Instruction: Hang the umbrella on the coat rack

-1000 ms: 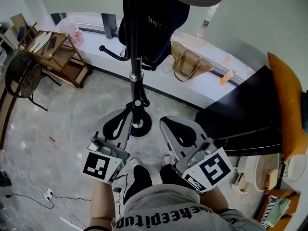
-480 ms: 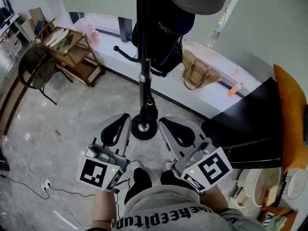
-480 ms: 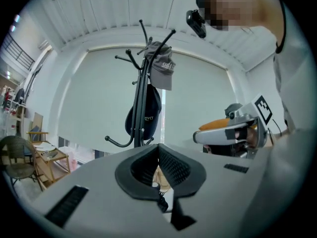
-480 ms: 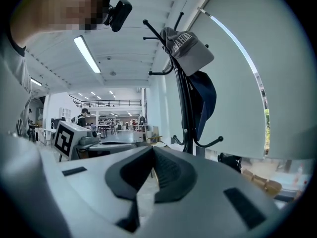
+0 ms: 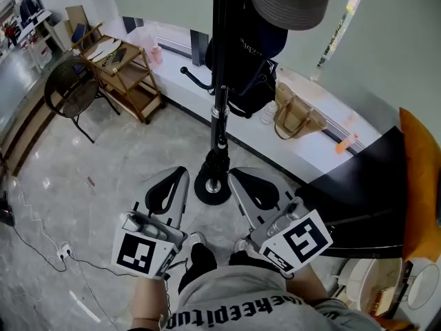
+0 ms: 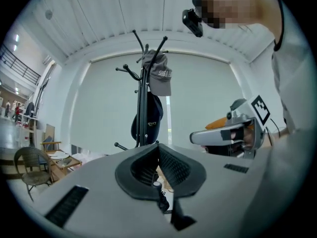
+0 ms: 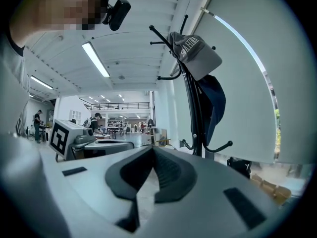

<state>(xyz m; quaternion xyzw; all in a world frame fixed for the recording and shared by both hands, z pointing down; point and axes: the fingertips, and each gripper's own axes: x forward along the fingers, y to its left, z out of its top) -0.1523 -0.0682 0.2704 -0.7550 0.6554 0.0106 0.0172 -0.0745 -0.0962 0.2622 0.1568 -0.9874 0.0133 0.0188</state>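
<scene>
Head view: the left gripper (image 5: 180, 172) and right gripper (image 5: 234, 174) both have jaws pressed together on nothing, tips toward 12 o'clock, where the coat rack (image 5: 220, 81) stands with its long axis upright. The umbrella cannot be told apart from the rack's black pole. At the pole's 1 o'clock hangs a grey cap (image 5: 293, 2), its lettering unreadable, and below it a navy bag (image 5: 258, 54) printed with what looks like "DVP".

Rack (image 5: 219, 109) top and cap (image 5: 293, 2) crown run off the head view's upper edge; bag (image 5: 258, 67) print too small to read; cushion (image 5: 420, 178) cut at right.
</scene>
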